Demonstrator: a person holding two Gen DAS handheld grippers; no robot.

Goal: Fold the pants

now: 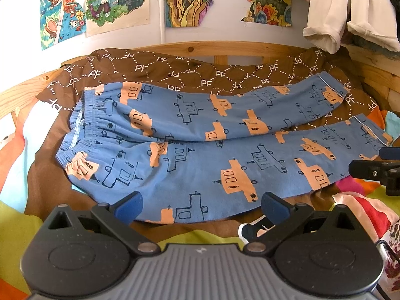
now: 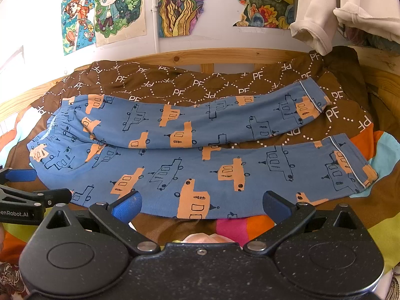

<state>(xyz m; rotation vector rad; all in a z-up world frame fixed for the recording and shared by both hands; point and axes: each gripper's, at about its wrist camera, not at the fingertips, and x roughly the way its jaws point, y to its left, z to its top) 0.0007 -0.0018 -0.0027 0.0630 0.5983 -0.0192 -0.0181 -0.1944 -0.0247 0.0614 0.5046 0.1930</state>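
Note:
Blue pants (image 1: 195,155) with orange and outlined car prints lie flat on a brown blanket, waistband at the left, both legs stretched to the right and slightly apart. They also show in the right wrist view (image 2: 200,165). My left gripper (image 1: 201,206) is open and empty, hovering at the near edge of the near leg, toward the waist side. My right gripper (image 2: 201,206) is open and empty, at the near edge of the same leg, toward the cuff. Each gripper shows at the edge of the other's view.
The brown "PF" blanket (image 1: 175,70) covers a bed with a wooden frame (image 1: 225,47) against a wall with drawings. White clothes (image 1: 332,12) hang at the upper right. Colourful bedding (image 2: 240,227) and a small dark sock (image 1: 250,231) lie near the grippers.

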